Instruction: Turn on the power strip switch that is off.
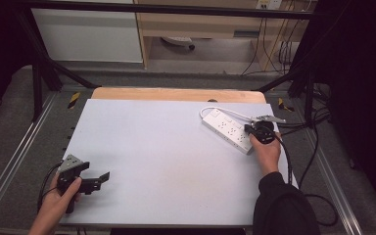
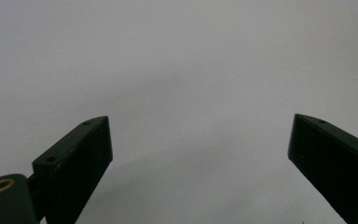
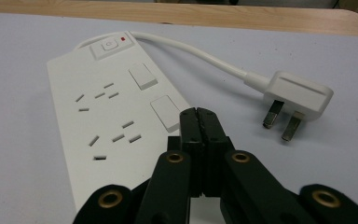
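The white power strip is lying flat near the far right corner of the pale grey table mat, sockets facing up, its short white cable curling round to a three-pin plug that is resting on the mat just beside it, pins pointing back toward the person. The right gripper is hovering over the near end of the strip with its two black jaws pressed flat together and nothing between them; held that way the tip is acting like a single blunt finger, and it is sitting just beside one of the rocker switches, so I would guess the person is lining up to press it. Whether it is touching the strip I cannot tell. Well apart, at the near left corner, the left gripper is waiting low over bare mat, jaws spread wide and gripping nothing, likely parked out of the way. Beyond the mat the wooden table edge is showing.
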`<state>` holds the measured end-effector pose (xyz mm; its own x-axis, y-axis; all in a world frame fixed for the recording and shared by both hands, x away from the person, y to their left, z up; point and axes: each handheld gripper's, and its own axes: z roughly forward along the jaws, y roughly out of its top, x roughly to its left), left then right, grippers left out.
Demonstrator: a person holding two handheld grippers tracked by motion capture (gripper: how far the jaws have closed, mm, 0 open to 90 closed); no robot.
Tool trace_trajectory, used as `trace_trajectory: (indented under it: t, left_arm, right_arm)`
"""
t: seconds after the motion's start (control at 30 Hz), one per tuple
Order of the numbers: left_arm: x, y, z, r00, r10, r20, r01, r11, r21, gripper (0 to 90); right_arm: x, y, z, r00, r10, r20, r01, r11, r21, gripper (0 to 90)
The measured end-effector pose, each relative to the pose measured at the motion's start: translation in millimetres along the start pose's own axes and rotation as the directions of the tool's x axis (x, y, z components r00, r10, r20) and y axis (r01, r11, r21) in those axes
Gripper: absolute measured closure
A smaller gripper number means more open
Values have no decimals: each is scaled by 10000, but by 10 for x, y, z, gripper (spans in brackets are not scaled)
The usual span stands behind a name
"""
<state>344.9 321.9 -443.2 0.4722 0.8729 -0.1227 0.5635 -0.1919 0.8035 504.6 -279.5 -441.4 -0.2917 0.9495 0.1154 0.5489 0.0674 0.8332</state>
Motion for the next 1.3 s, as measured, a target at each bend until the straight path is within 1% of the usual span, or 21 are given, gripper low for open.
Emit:
trace_trajectory:
  t: [0.1,0.17,0.27,0.47,0.8,1.03,1.07,1.3]
  left_arm:
    - [0,1,0,10000,2,6,-2,10000,-3,64]
    - [-3,2,-2,10000,24,11,-24,10000,-16,64]
    - [-3,2,0,10000,32,10,-32,10000,-6,64]
    - [-2,2,3,10000,30,-4,-30,10000,15,64]
    - [-6,2,-4,10000,39,3,-39,10000,-4,64]
    - [-5,1,-1,10000,23,-1,-23,10000,9,64]
    - [-5,1,0,10000,20,-7,-20,10000,15,64]
    - [-7,-1,2,10000,16,-9,-16,10000,29,64]
  right_arm:
    - [-2,-6,1,10000,25,-62,-25,10000,-33,900]
    - [-3,-8,5,10000,-91,-33,91,9999,-76,900]
    - [-6,-18,12,10000,-69,-7,69,10000,3,900]
    - [-16,-30,18,9999,-164,-51,163,9998,-130,900]
    - [-11,-35,16,9998,-211,-27,210,9997,-134,900]
    - [-15,-37,18,9998,-174,-39,173,9997,-167,900]
    - [-14,-39,18,9999,-113,-58,112,9998,-173,900]
    - [-16,-37,20,9999,-150,-57,149,9998,-146,900]
